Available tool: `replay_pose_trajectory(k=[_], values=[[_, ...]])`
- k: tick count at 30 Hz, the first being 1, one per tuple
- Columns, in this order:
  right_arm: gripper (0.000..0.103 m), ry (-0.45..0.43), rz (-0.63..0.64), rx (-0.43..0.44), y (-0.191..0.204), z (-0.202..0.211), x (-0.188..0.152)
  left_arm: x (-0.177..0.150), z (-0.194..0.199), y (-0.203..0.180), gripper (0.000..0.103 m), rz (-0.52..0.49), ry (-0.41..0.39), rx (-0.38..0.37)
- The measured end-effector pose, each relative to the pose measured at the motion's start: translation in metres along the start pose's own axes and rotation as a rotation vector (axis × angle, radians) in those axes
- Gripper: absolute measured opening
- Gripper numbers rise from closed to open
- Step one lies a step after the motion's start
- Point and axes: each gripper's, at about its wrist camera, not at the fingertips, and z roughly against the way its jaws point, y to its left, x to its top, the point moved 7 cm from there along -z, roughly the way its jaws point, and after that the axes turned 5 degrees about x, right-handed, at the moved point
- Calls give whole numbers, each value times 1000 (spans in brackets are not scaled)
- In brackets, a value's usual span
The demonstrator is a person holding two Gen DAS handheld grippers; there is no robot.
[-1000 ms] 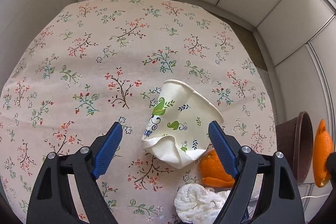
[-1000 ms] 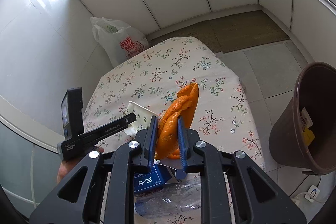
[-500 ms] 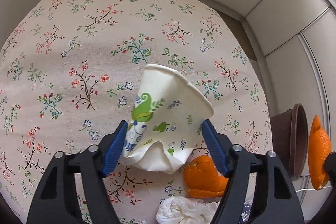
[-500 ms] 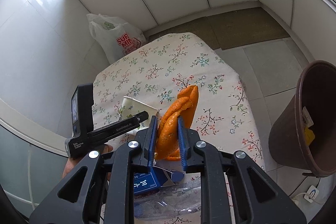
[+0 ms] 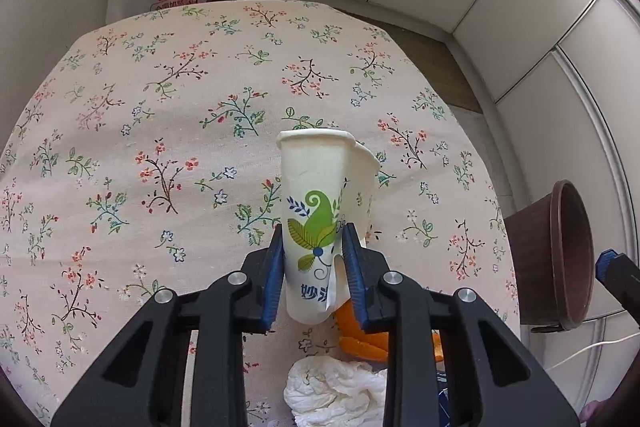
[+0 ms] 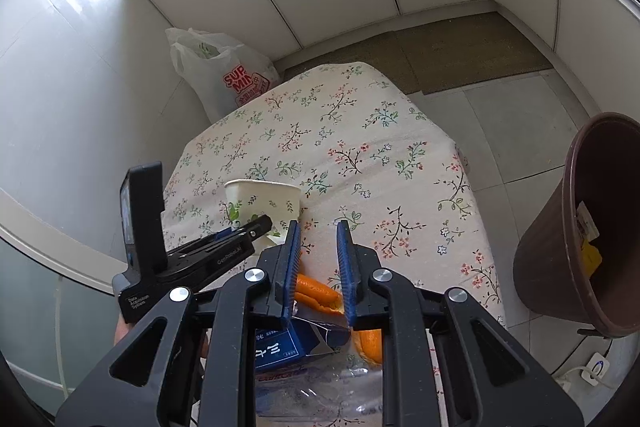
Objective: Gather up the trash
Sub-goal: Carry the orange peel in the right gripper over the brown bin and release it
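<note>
The left gripper (image 5: 314,267) has just been closing and is pinching the paper cup (image 5: 314,187), crumpling it, over the near middle of the table (image 5: 200,87); I judge it should be squeezing firmly while lifting clear of the orange peel (image 5: 360,341) and carrying rightward; the right gripper (image 6: 318,267) is standing narrowly parted, gripping nothing; the brown bin (image 6: 560,247), on the floor at right, is holding yellow and white scraps.
</note>
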Motion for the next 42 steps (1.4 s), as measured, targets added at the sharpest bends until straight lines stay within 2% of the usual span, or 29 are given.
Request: replay_pose_trajectory(k=[3, 5, 6, 7, 8, 11, 14, 17, 20, 26, 27, 28, 32, 42], values=[[19, 45, 2, -43, -12, -8, -2, 3, 15, 1, 28, -8, -37, 1], [25, 94, -23, -79, -28, -18, -7, 5, 29, 0, 28, -11, -58, -15], [37, 135, -29, -77, -33, -24, -11, 5, 38, 1, 28, -13, -70, -22], [52, 216, -16, -65, -37, -35, -19, 5, 45, 2, 28, -11, -81, -28], [57, 281, 5, -53, -40, -44, -28, 5, 54, 3, 28, -4, -94, -37], [56, 348, 112, -142, -47, -58, -48, 3, 78, 7, 28, 20, -123, -54], [51, 429, 155, -138, -47, -67, -69, 2, 98, 11, 28, 39, -158, -59], [44, 464, 215, -155, -41, -73, -85, -2, 115, 12, 28, 53, -183, -73], [43, 478, 223, -144, -37, -80, -95, -11, 127, 13, 28, 68, -197, -85], [44, 441, 258, -154, -26, -88, -98, -25, 144, 22, 28, 92, -224, -71], [41, 430, 259, -164, -25, -88, -99, -26, 147, 24, 28, 97, -231, -65], [27, 418, 265, -174, -24, -88, -99, -26, 148, 27, 28, 100, -237, -60], [18, 395, 239, -168, -23, -85, -100, -29, 155, 34, 28, 118, -256, -48], [17, 343, 256, -143, -14, -57, -88, -30, 163, 39, 28, 130, -278, -46]])
